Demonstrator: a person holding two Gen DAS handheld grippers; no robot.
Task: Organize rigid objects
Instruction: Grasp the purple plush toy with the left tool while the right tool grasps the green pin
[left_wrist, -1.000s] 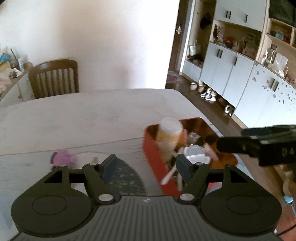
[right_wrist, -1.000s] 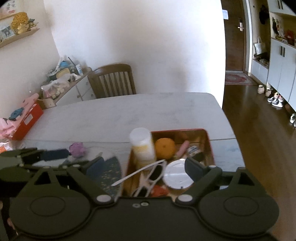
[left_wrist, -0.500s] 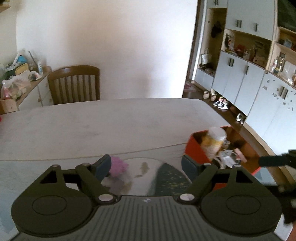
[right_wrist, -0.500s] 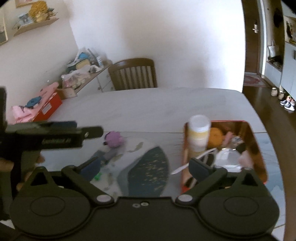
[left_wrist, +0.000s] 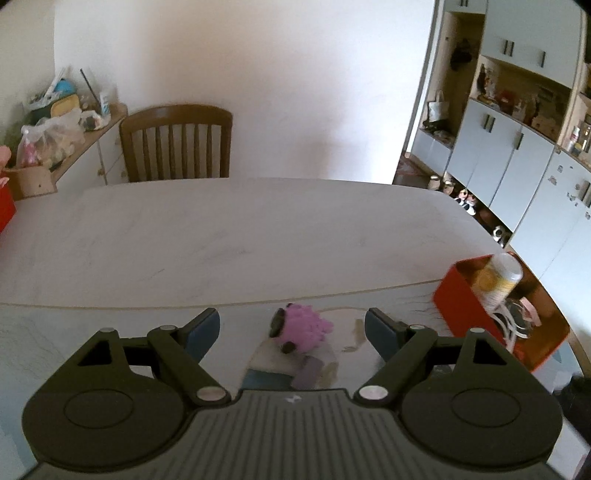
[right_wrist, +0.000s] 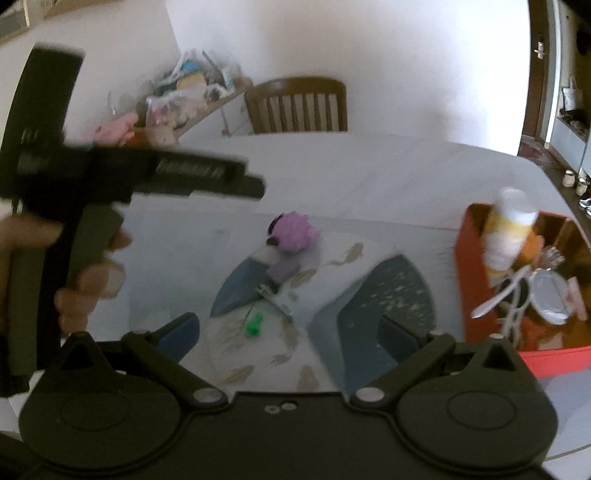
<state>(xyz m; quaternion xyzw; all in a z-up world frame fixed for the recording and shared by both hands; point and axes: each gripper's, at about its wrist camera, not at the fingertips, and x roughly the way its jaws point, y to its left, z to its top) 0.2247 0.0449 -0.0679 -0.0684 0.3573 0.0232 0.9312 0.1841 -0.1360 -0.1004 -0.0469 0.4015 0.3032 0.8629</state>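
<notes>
A purple knobbly toy (left_wrist: 301, 326) (right_wrist: 293, 236) lies on the patterned mat (right_wrist: 384, 295), with a small purple block (right_wrist: 282, 272), a metal clip (right_wrist: 275, 300) and a green piece (right_wrist: 255, 325) near it. My left gripper (left_wrist: 291, 330) is open and empty, its jaws either side of the toy, just short of it. My right gripper (right_wrist: 288, 334) is open and empty above the mat. The red box (left_wrist: 461, 302) (right_wrist: 476, 291) at right holds a white bottle (right_wrist: 508, 229), white sunglasses (right_wrist: 511, 299), a round lid and more.
The left hand-held gripper body (right_wrist: 122, 177) fills the left of the right wrist view. A wooden chair (left_wrist: 177, 142) stands at the table's far side. A cluttered sideboard (left_wrist: 62, 122) is far left, cabinets (left_wrist: 517, 147) and shoes at right.
Both grippers swung left, away from the red box, toward the loose items on the mat. The purple toy now sits between my left jaws. The right view is motion-blurred.
</notes>
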